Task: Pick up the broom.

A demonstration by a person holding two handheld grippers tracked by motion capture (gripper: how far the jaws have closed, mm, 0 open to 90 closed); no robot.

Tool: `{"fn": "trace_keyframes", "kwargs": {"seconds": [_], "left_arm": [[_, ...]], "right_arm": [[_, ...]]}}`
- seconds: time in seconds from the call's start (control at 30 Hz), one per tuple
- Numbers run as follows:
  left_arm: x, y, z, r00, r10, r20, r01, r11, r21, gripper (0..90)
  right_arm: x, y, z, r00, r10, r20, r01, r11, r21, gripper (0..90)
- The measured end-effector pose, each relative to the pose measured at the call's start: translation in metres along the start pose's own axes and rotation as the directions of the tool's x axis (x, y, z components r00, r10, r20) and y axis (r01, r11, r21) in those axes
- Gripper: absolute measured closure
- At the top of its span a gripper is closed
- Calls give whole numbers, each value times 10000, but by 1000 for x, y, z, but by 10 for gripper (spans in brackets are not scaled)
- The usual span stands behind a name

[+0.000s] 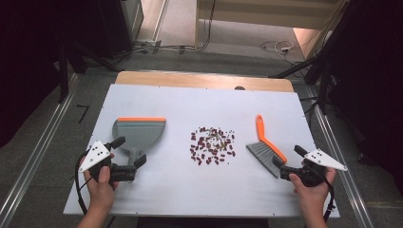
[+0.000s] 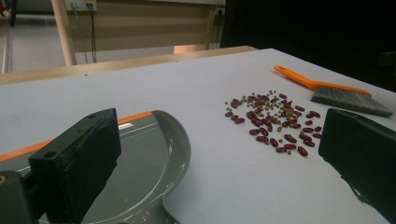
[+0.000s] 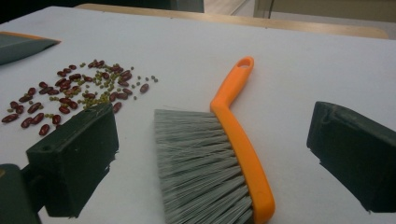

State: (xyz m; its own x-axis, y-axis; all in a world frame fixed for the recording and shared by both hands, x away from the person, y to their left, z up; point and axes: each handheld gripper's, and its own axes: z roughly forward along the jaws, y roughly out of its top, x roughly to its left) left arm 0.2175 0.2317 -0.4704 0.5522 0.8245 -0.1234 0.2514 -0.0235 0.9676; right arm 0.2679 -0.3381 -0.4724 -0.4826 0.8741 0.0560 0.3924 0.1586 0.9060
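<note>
On the white tabletop (image 1: pixel 157 190), a flat grey plastic dustpan with an orange lip (image 1: pixel 139 132) is lying at centre left and an orange-handled hand brush with grey bristles (image 1: pixel 266 147) at centre right, flanking a loose scatter of red and green beans (image 1: pixel 212 145). The left tongs (image 1: pixel 129 153) and right tongs (image 1: pixel 286 159) are hovering released, grasping nothing. A careless closing could be nudging the brush into the beans, flinging them wider.

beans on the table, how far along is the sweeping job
Nothing is done yet: the beans lie scattered between the dustpan and the brush. In hand: the left gripper sits open at the dustpan's handle, the right gripper open at the brush's bristle end; neither grips. Left: grasping both tools and sweeping the beans into the pan.
</note>
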Motion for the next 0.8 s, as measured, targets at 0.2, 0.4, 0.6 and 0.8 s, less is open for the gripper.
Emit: {"fn": "trace_keyframes", "kwargs": {"seconds": [0.2, 0.4, 0.6, 0.8], "left_arm": [[-1, 0, 3, 9999, 113, 90, -113, 9999, 90, 0], [-3, 1, 5, 9997, 177, 152, -179, 9997, 138, 0], [-6, 2, 8, 9995, 196, 240, -201, 9996, 206, 0], [-8, 2, 10, 9989, 281, 365, -291, 9992, 284, 0]], "right_arm": [[-1, 5, 1, 9996, 274, 59, -275, 9996, 99, 19], [-6, 26, 7, 9972, 717, -219, -707, 9965, 448, 29], [-6, 43, 23, 9988, 492, -24, -487, 9934, 1039, 5], [-6, 64, 52, 9990, 384, -235, -331, 9803, 1948, 11]]}}
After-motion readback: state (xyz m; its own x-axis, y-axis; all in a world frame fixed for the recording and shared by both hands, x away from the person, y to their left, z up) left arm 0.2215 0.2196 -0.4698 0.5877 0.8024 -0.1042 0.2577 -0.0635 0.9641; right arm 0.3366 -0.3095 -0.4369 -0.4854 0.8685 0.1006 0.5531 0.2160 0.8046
